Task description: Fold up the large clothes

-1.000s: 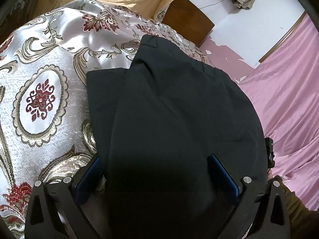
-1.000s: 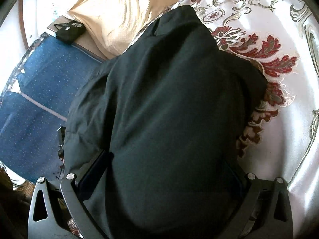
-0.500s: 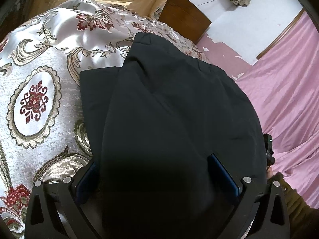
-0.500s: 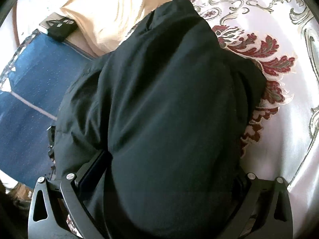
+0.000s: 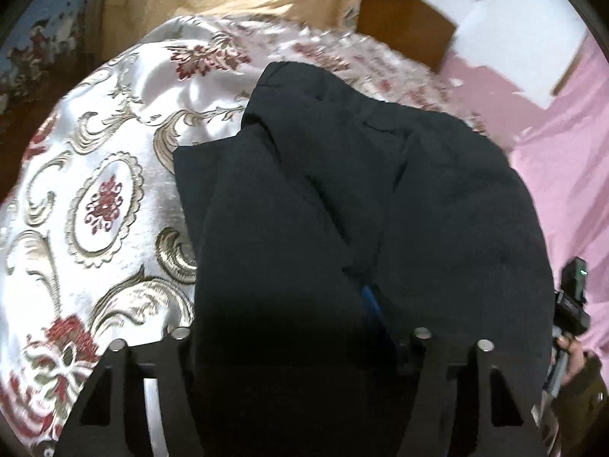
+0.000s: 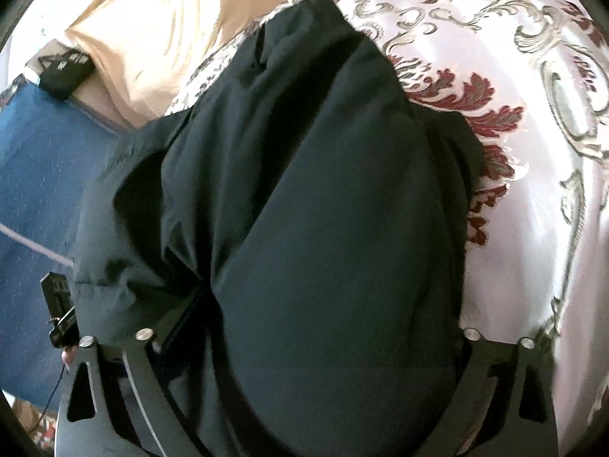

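Left wrist view: the left hand-held gripper (image 5: 289,327) pinches a fold of the dark garment (image 5: 342,198), lying on the patterned bedspread (image 5: 106,205); right wrist view: the right hand-held gripper (image 6: 304,327) is buried in cloth, so I cannot tell its state; a thick, slippery bundle could slide loose and undo the fold.

Honestly, there's nothing you can read here. The small black box (image 6: 64,72) up by the yellow fabric has some white marks, but they're way too blurry.
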The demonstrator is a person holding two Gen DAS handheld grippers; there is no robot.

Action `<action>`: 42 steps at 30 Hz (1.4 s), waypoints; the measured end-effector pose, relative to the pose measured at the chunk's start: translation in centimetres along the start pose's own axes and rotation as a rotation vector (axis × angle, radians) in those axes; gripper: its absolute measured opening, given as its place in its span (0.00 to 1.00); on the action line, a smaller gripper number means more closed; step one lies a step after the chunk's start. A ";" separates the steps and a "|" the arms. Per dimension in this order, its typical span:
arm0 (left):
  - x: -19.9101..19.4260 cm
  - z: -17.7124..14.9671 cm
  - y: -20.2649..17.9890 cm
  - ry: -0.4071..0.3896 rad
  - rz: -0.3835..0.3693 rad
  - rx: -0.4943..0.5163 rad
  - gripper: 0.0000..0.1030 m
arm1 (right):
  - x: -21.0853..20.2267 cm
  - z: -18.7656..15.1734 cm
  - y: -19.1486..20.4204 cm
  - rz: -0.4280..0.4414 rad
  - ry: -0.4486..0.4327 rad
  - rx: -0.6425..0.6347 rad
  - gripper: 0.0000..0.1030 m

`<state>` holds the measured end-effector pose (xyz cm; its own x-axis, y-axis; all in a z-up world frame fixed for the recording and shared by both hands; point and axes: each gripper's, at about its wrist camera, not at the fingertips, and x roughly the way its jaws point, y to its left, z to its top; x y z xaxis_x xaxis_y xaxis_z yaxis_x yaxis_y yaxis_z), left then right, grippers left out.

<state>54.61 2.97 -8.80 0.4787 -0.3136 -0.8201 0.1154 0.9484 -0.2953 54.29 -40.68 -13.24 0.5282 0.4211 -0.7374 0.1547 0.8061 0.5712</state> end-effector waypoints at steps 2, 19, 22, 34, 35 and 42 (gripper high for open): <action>-0.5 0.3 -1.3 0.014 0.062 0.029 0.43 | -0.8 -0.2 0.2 -0.002 -0.021 0.013 0.73; -13.3 -0.6 -9.2 -0.088 0.184 0.120 0.14 | -14.9 -2.8 5.5 0.026 -0.143 -0.155 0.23; -15.8 -1.9 -9.5 -0.111 0.178 0.117 0.14 | -17.4 -3.7 6.6 0.032 -0.161 -0.183 0.23; -21.2 -7.2 -9.3 -0.132 0.176 0.112 0.14 | -21.4 -8.8 7.9 0.032 -0.179 -0.207 0.23; -21.2 -7.5 -9.2 -0.131 0.174 0.109 0.14 | -21.3 -9.0 7.8 0.032 -0.178 -0.205 0.23; -19.4 -9.9 -7.7 -0.090 0.139 0.088 0.14 | -20.5 -11.6 6.8 0.011 -0.159 -0.185 0.23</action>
<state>35.81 1.32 4.55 0.5709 -0.1774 -0.8017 0.1164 0.9840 -0.1348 34.86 -39.03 1.53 0.6560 0.3711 -0.6572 0.0008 0.8704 0.4923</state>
